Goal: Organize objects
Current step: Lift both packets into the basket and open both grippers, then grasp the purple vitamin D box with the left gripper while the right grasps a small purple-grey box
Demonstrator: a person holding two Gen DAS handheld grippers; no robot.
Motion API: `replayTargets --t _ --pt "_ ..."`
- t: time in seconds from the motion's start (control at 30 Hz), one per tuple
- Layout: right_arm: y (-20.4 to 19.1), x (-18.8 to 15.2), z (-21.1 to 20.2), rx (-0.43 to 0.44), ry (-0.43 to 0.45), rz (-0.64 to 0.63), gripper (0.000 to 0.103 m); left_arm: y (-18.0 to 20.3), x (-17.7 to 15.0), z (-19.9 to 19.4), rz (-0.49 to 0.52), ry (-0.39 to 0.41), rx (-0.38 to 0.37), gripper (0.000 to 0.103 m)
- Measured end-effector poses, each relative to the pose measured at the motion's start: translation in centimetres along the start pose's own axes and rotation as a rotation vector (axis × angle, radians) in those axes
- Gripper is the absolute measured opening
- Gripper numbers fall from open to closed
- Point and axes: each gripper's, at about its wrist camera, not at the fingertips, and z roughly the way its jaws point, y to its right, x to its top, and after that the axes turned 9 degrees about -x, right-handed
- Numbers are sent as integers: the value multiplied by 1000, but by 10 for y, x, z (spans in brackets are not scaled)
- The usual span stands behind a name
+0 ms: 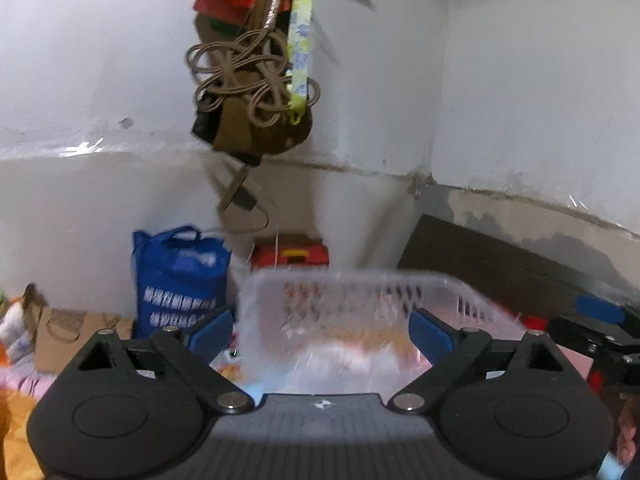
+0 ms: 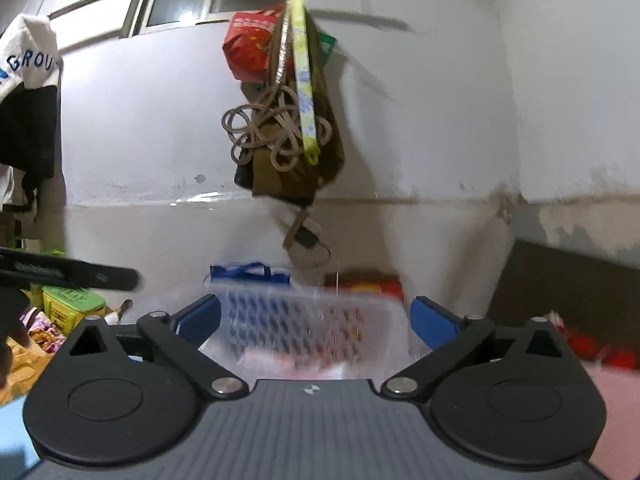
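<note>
A: State of my tongs?

B: My left gripper (image 1: 322, 330) and right gripper (image 2: 316, 320) both stand spread wide, pinching nothing.

A: Basket location?

B: The clear plastic basket (image 1: 360, 292) sits just ahead of both, blurred, before the blue bag (image 1: 180, 276).

A: What fills the foreground?
B: The left gripper (image 1: 322, 330), jaws wide apart, nothing pressed between the blue pads (image 1: 212, 330); beyond them, a blurred clear basket (image 1: 360, 300).

A: And around it?
B: Blue bag (image 1: 180, 276) at 9 o'clock of the basket; red box (image 1: 294, 256) at 11; hanging cord bundle (image 1: 250, 80) at 12; right gripper (image 1: 600, 328) at 3.
</note>
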Motion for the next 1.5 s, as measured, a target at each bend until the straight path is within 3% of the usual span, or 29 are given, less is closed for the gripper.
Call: replayTargets --t 0.13,0.2,0.27,0.3,0.43,0.57,0.67,0.87,0.97,1.07,1.13,1.17,1.2,1.23,1.27,1.33,1.43,1.5 --pt "11 -49 -31 39 -138 53 100 -21 -56 -29 -64 -100 18 96" --pt "12 -66 -40 46 -203 63 85 -30 -77 -35 -105 -141 15 95" --pt "12 -75 -40 60 -249 55 53 -33 -90 -36 -97 -158 31 93" --pt "11 -78 -38 73 -268 53 50 -34 -95 -36 -96 -159 28 92" --pt "12 -85 -30 123 -291 65 50 -34 -108 -33 -110 -177 -34 91" --pt "8 -82 -23 147 -286 52 52 -23 -109 -30 -53 -189 -43 90" --pt "5 -86 -23 192 -293 43 52 -17 -113 -24 -32 -237 -8 90" --pt "6 -91 -24 221 -309 57 52 -33 -114 -21 -128 -252 38 90" --pt "6 -92 -29 191 -275 56 44 -23 -113 -17 -68 -262 71 90" --pt "5 -92 -30 185 -269 52 44 -10 -112 -3 27 -338 70 89" --pt "5 -91 -29 188 -274 51 44 -8 -111 -2 39 -332 63 87" --pt "5 -91 -28 189 -274 49 45 -10 -111 -2 34 -336 57 77" --pt "5 -91 -28 187 -273 48 44 -12 -111 -2 23 -333 52 59" --pt "5 -92 -29 181 -267 48 39 -12 -112 -3 32 -324 68 50" --pt "5 -92 -32 168 -250 52 25 -11 -113 -4 36 -316 70 49" --pt "7 -94 -40 147 -195 68 16 -13 -114 -9 29 -291 28 49" --pt "9 -96 -48 114 -141 79 15 -16 -115 -19 11 -238 -1 49" --pt "6 -94 -45 117 -158 64 15 -17 -114 -18 2 -230 2 49"
